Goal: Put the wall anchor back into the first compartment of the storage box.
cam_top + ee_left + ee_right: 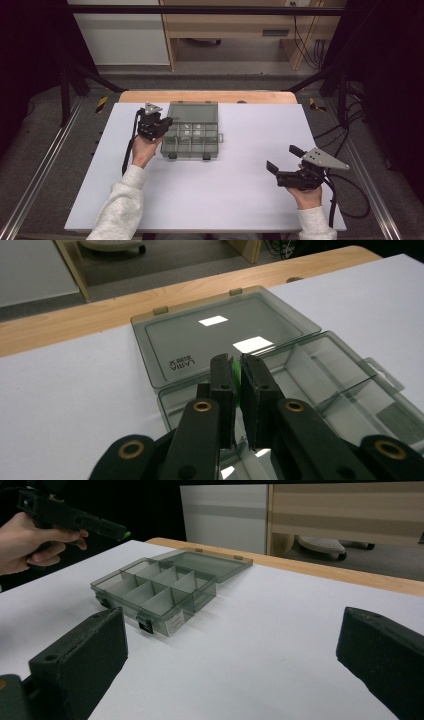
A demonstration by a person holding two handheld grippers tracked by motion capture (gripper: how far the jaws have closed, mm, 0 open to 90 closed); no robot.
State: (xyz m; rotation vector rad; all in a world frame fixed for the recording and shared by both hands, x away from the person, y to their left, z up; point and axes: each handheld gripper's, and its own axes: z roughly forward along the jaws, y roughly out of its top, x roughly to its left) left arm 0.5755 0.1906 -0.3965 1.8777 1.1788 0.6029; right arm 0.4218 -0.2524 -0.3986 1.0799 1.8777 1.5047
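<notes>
Left gripper (238, 371): jaws clenched on a small green piece (236, 382), of which I see no more than a thin edge between them; held over the near-left corner of the compartment box (191, 139); piece not yet dropped. Right gripper (281, 162): jaws spread wide, holding nothing; I keep it low over the table, well apart from the box, to its right. Compartment box: smoky clear plastic, lid (220, 335) folded flat toward the far edge, dividers upright; the cells I can see look empty. Progress, as I judge it: piece picked and carried; placing into a cell and release remain, lid open. White table top (240, 195): bare around the box; wooden edge (207, 96) at the far side. Room: dark frame rails, grey floor, pale wooden furniture beyond.
</notes>
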